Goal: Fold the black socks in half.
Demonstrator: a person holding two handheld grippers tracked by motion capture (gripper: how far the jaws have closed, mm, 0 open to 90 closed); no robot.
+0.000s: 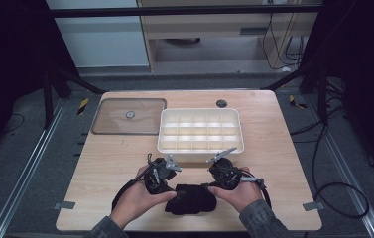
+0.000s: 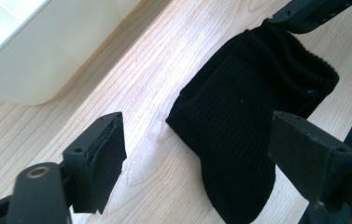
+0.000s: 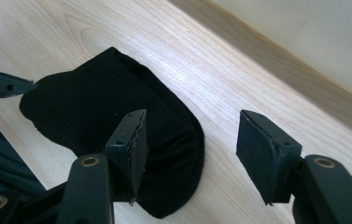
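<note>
Sock [image 1: 190,198], black ribbed knit, lies flat on worktop [image 1: 105,163] between both claws, near edge. Soft, light, floppy, grippy; pinch ribbed cuff. Left claw [image 2: 194,154] apart, right claw [image 3: 190,149] apart, nothing held.

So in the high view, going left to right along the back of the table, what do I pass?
Clear lid → white divided box, with the small dark hole in the table just behind the box.

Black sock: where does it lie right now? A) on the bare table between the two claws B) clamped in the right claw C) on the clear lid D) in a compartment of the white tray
A: the black sock rests on the wooden table, near side of the white tray, with both claws open around it.
</note>
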